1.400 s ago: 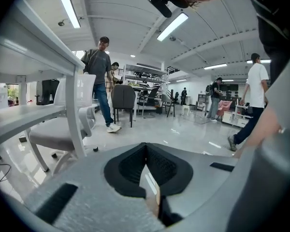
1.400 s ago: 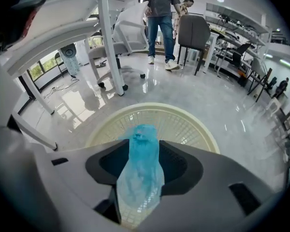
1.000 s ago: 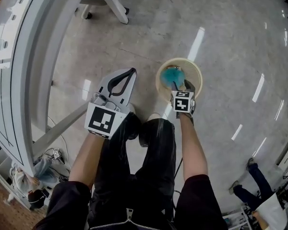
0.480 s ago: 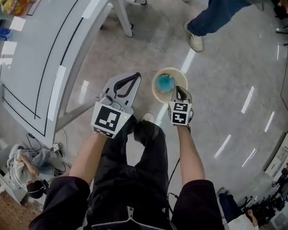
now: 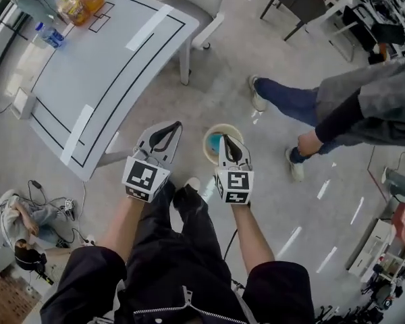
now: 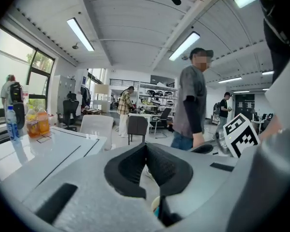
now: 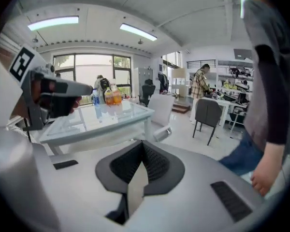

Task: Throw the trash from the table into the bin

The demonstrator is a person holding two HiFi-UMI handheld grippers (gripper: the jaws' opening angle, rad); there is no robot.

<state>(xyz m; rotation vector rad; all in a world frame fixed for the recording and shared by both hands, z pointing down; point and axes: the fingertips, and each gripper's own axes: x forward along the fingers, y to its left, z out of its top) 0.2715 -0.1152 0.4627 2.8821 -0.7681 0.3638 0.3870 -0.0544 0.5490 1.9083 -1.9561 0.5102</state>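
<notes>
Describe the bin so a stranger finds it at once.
Start at the white table with black lines. On the floor to its right, just beyond the right gripper, stands the bin: round, cream, open-topped, with blue trash inside.

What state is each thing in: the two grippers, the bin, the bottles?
left gripper: shut, empty
right gripper: shut, empty
bin: upright on the floor, blue trash inside
bottles: upright on the table
</notes>
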